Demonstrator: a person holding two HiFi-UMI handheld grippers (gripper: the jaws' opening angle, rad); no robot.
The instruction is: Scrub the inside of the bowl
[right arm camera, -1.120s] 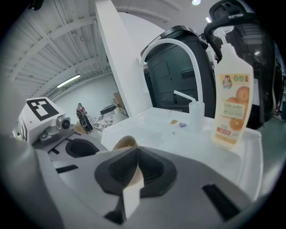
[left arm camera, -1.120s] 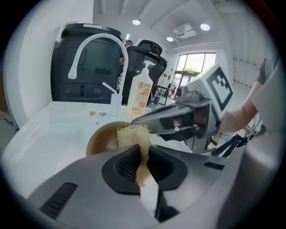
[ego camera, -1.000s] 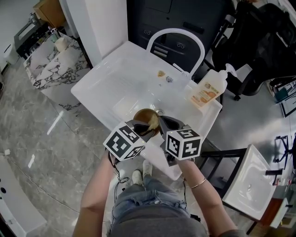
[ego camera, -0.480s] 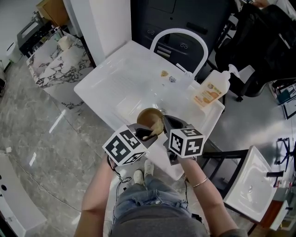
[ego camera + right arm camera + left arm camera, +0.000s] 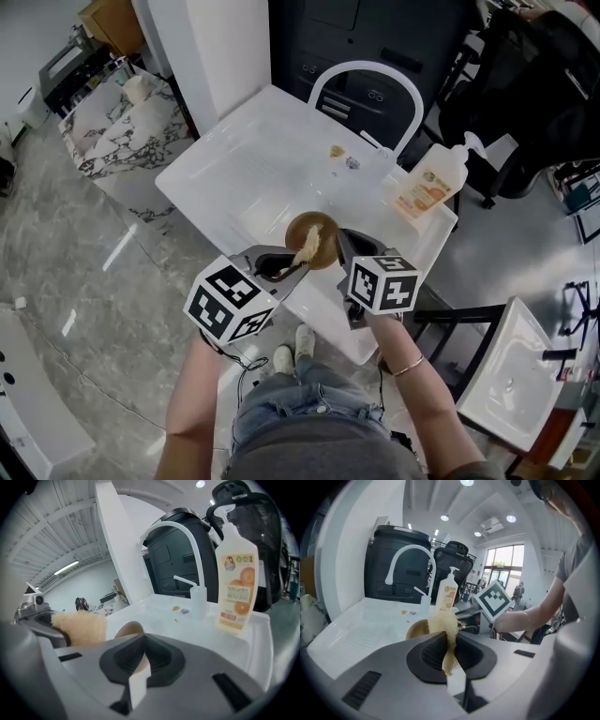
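Note:
A brown bowl (image 5: 314, 234) is held over the white sink (image 5: 234, 159), near its front edge. My right gripper (image 5: 339, 247) is shut on the bowl's right rim, and that rim (image 5: 127, 631) shows between its jaws in the right gripper view. My left gripper (image 5: 296, 260) is shut on a beige sponge (image 5: 307, 246), which lies over the bowl's near left rim. The sponge (image 5: 444, 626) sticks up between the left jaws, with the bowl (image 5: 416, 629) just behind it. From the right gripper view the sponge (image 5: 80, 626) shows left of the bowl.
An orange soap bottle (image 5: 427, 183) stands at the sink's right corner, beside a small clear cup (image 5: 198, 599). A white arched faucet (image 5: 366, 73) rises at the back. Small scraps (image 5: 337, 151) lie near the faucet. A dark cabinet stands behind the sink.
My left gripper's body has swung back and to the left while the sponge stays at the bowl's rim. The right gripper and the bowl have hardly moved.

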